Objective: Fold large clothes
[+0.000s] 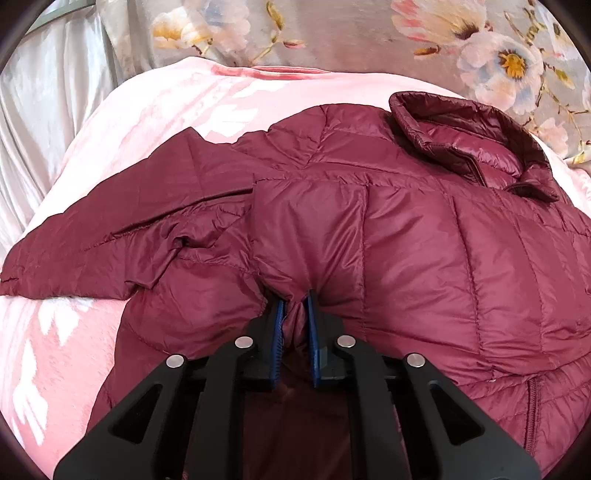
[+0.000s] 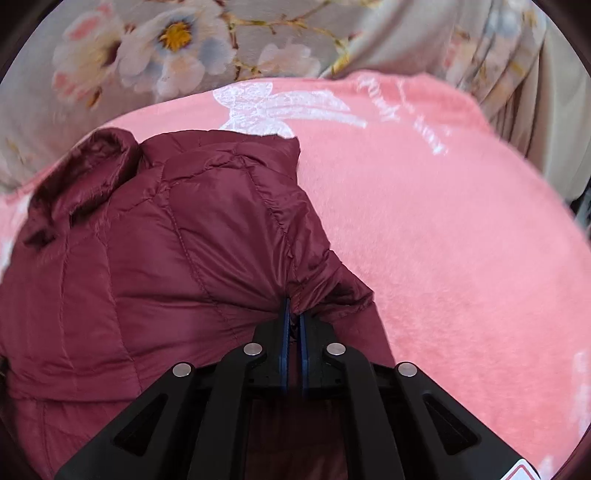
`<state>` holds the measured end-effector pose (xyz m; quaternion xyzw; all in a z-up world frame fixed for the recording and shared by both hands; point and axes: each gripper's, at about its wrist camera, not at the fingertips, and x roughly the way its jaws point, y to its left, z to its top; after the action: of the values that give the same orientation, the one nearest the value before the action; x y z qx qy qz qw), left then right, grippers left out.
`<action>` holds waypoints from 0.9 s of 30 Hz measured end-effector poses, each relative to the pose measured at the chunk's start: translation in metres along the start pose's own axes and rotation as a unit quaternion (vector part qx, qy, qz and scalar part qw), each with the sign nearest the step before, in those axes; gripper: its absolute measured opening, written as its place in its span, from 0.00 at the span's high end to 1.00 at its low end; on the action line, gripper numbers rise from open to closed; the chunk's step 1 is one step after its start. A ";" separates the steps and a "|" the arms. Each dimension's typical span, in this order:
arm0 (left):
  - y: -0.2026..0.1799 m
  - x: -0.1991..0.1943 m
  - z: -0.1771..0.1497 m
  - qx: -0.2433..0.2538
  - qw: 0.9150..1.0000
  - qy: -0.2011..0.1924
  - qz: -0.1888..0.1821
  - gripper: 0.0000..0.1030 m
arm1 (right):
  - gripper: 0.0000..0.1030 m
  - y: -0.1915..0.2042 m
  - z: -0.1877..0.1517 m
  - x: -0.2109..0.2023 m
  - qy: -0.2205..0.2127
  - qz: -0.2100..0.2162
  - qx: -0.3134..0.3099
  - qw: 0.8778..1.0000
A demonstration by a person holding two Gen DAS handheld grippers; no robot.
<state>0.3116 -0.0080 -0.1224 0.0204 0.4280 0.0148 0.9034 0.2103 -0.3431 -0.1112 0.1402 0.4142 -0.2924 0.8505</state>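
Floral sheet (image 1: 351, 33) at the back, under a pink blanket (image 1: 74, 350) with white print. Maroon quilted jacket (image 1: 424, 251) spread flat on the blanket, collar (image 1: 476, 147) toward the sheet, one sleeve (image 1: 122, 229) stretched out sideways. Left tongs (image 1: 295, 299) clamped on a pinched fold of jacket fabric. Right tongs (image 2: 294, 308) clamped on the jacket's edge beside bare blanket.

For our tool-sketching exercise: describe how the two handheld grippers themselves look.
The left gripper and the right gripper match: angular matte black plastic linkages with triangular cut-outs, four round silver pins, and ridged blue finger pads. A red-and-white label corner shows on the right one.
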 end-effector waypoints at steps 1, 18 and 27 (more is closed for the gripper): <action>0.006 -0.004 0.000 -0.008 1.000 0.000 -0.009 0.84 | 0.92 0.001 -0.005 -0.014 -0.015 -0.004 0.004 1.000; 0.379 -0.034 -0.024 -0.377 0.923 0.010 0.073 0.21 | 0.69 0.183 -0.121 -0.162 -0.063 0.210 -0.195 0.956; 0.429 -0.012 -0.035 -0.433 0.900 0.012 0.044 0.83 | 0.63 0.173 -0.144 -0.165 -0.034 0.208 -0.184 0.960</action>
<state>0.2730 0.4211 -0.1134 -0.3536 0.3884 0.2389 0.8167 0.1466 -0.0740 -0.0713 0.0543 0.3932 -0.0328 0.9172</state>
